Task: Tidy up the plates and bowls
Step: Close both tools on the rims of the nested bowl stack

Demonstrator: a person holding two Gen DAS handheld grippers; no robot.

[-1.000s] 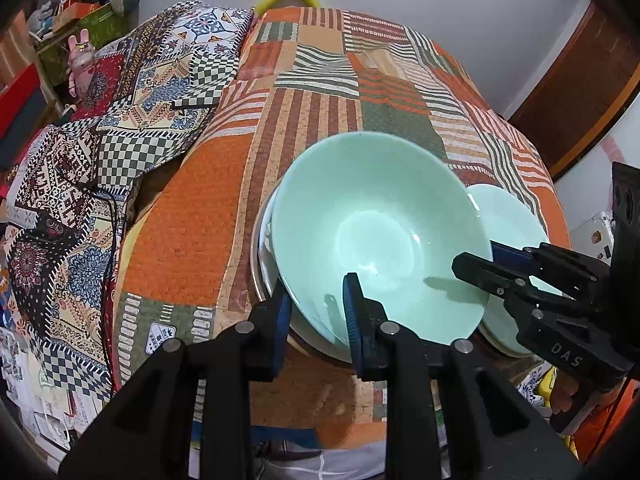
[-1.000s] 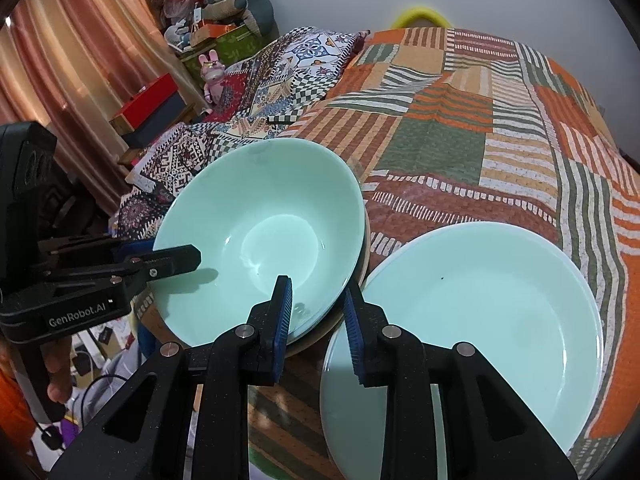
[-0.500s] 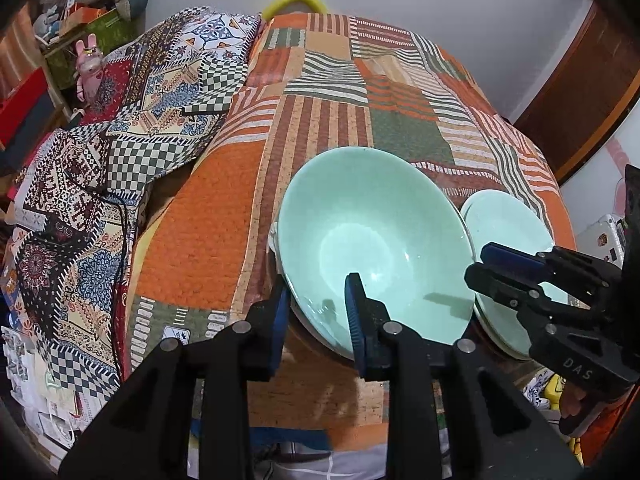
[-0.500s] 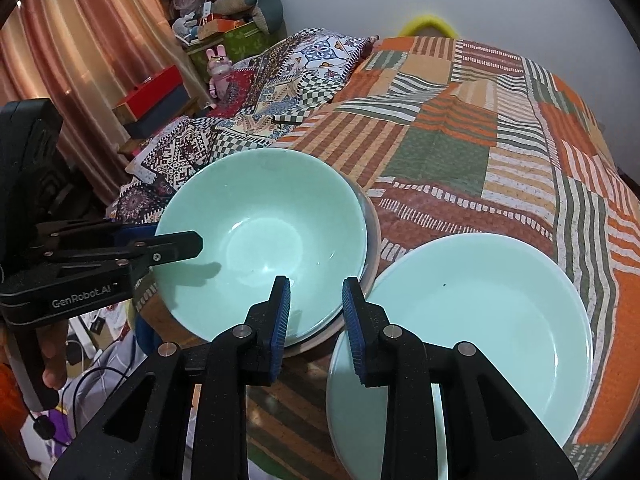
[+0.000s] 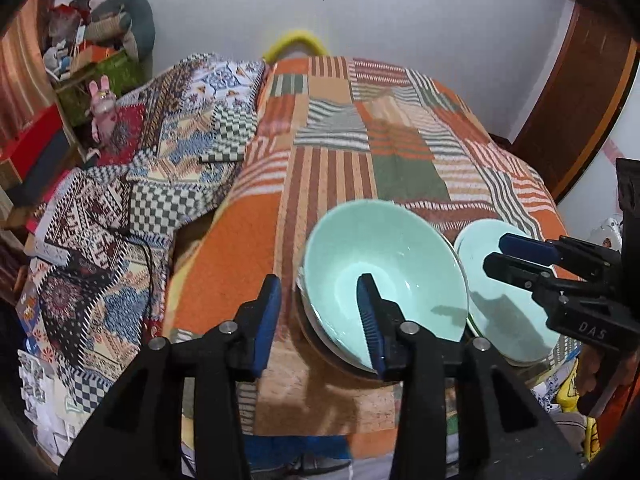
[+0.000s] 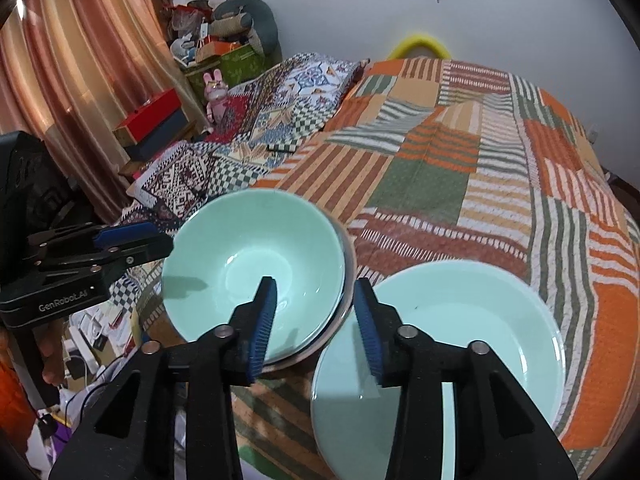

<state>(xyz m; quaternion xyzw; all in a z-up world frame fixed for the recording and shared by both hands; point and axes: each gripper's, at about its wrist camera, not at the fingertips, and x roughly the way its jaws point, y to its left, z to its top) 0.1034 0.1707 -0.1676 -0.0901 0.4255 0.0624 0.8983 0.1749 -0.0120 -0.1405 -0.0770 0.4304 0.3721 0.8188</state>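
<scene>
A mint green bowl (image 5: 384, 264) sits on top of a stack of dishes near the front edge of the patchwork cloth (image 5: 332, 152); it also shows in the right wrist view (image 6: 256, 256). A mint green plate (image 6: 460, 344) lies to its right, also in the left wrist view (image 5: 500, 312). My left gripper (image 5: 320, 316) is open and empty, above the bowl's near-left rim. My right gripper (image 6: 312, 312) is open and empty, above the gap between bowl and plate.
A patterned blanket (image 5: 132, 200) lies crumpled on the left. Boxes, a pink toy rabbit (image 6: 216, 92) and clutter stand by the curtain at the far left. A wooden door (image 5: 580, 92) is at the right. The surface's front edge is just below the dishes.
Both grippers have opened wider and pulled back and up from the dishes. The bowl now rests on the stack, free of both grippers.
</scene>
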